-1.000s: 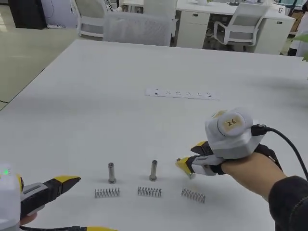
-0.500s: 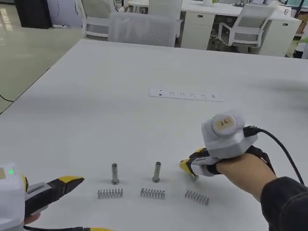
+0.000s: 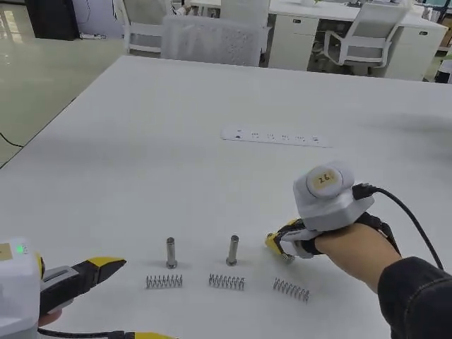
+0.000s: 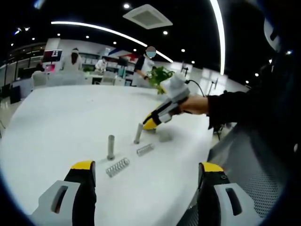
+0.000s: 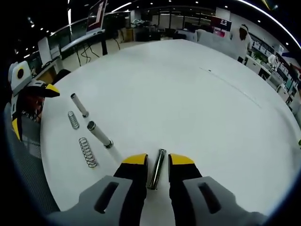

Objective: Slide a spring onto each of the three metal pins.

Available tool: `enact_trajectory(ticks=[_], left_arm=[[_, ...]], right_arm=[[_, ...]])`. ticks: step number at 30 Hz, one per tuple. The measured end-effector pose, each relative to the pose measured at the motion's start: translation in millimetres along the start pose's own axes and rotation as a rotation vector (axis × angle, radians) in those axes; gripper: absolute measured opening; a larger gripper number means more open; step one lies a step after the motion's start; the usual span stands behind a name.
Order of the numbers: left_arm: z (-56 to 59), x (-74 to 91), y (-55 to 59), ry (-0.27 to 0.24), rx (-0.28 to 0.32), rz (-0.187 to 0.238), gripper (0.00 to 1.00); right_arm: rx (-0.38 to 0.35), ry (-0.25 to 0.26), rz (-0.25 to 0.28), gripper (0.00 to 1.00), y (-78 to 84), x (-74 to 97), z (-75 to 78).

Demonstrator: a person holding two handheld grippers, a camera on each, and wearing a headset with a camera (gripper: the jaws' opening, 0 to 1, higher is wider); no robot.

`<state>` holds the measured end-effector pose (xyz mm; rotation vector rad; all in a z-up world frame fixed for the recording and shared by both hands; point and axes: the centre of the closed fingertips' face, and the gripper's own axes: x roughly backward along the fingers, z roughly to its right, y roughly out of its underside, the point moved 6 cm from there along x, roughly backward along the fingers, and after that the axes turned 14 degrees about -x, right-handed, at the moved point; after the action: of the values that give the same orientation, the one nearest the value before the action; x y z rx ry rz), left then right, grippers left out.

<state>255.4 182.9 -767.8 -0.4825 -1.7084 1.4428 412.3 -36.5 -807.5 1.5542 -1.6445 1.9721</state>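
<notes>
Starting at the left: the left gripper [image 3: 129,300] hangs low over the near edge of the worktop [image 3: 212,176], fingers spread wide and holding nothing. Just ahead of it the left pin [image 3: 171,252] stands upright, with the left spring [image 3: 164,281] lying flat in front of it, not touching. Same deal for the middle pin [image 3: 233,250] and the middle spring [image 3: 226,282]. No spring is on a pin yet.

Further right lies the right spring [image 3: 291,289]. Just behind it is the right gripper [image 3: 280,244], fingers narrow around the third pin [image 5: 156,174] (can't tell if they're actually pinching it or just bracketing it).

What I'd worry about:
- That third pin looks easy to tip. If only one finger touches it, or the grip is off-centre, it could fall onto the right spring.
- The springs are thin and lie flat. A pinch that's too hard could squash one or flick it away, and a sideways nudge would probably send it rolling.
- Bringing a spring down at an angle could knock over whichever pin it's going on.
</notes>
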Motion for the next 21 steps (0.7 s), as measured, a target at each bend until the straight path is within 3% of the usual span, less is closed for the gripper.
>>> enact_trajectory(ticks=[15,16,21], left_arm=[[-1.4,1.0,0.5,-0.001,0.004,0.000,0.86],[-1.5,1.0,0.7,-0.001,0.005,-0.001,0.86],[-1.1,0.6,1.2,0.004,0.004,-0.004,0.86]], right_arm=[[0.006,0.016,-0.033,0.09,3.1,-8.1,3.3],[0.007,0.006,-0.010,0.08,0.3,-8.6,2.5],[0.002,0.012,-0.024,0.07,1.8,-8.2,2.3]])
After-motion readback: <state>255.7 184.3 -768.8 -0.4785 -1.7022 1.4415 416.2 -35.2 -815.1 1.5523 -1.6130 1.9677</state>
